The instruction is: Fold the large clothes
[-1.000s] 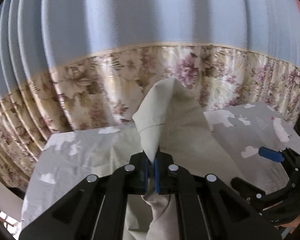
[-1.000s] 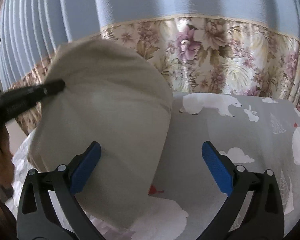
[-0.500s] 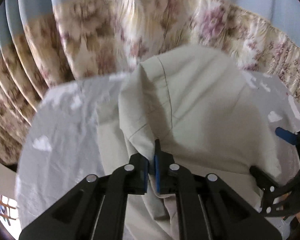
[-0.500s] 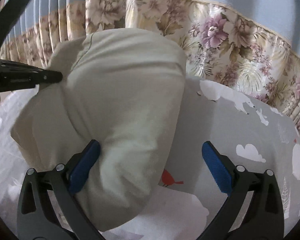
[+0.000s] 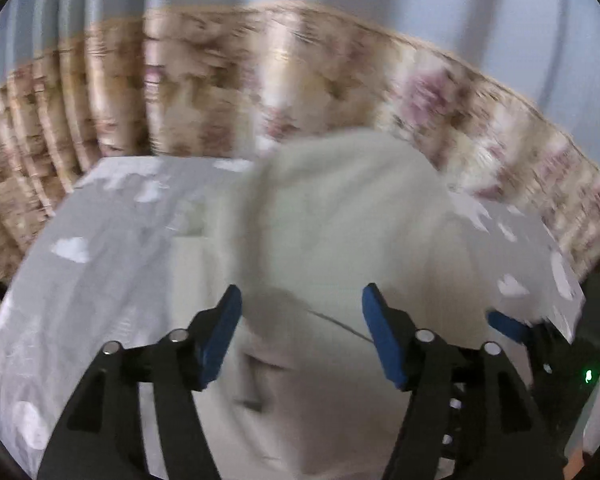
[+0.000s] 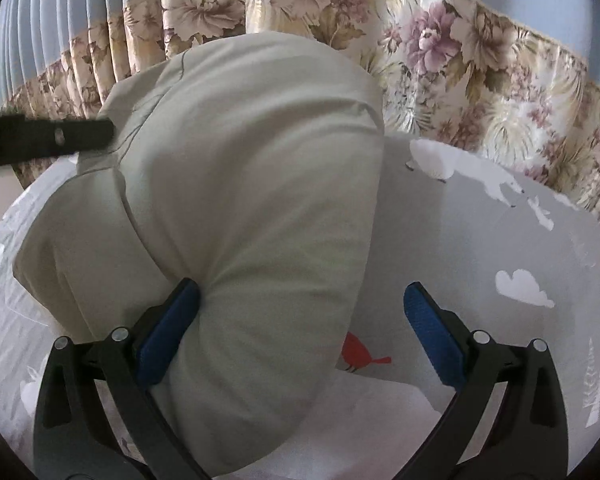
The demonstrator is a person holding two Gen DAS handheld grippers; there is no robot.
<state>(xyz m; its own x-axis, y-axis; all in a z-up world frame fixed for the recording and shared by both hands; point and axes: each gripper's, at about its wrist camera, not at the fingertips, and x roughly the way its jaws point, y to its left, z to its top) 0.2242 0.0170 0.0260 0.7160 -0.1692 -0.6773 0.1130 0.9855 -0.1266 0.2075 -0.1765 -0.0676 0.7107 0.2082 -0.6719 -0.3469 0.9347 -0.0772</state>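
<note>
Cream cotton-looking fabric, that's the garment (image 6: 252, 220), and it's sitting in a puffy folded heap on the grey bedsheet (image 6: 480, 248) with the white clouds and bears printed on it. Floral curtain (image 6: 440, 60) hangs right behind the bed.

The left gripper (image 5: 300, 330) is letting go: its jaws are opening with the cloth lying loose between the blue pads, not pinched. That view is pretty blurry, so seams are hard to read. The right gripper (image 6: 300, 330) has its jaws spread wide; the left pad touches the side of the heap, the other pad hangs over bare sheet, so nothing's held there.

Looks like the fold-over has just been laid down. To do this bit well, the person should probably let the fabric drop fully clear of the pads before pulling away, so no corner drags back open. The heap is still ballooned up, so pressing it flat and squaring the edges seems like the smart follow-up.
</note>
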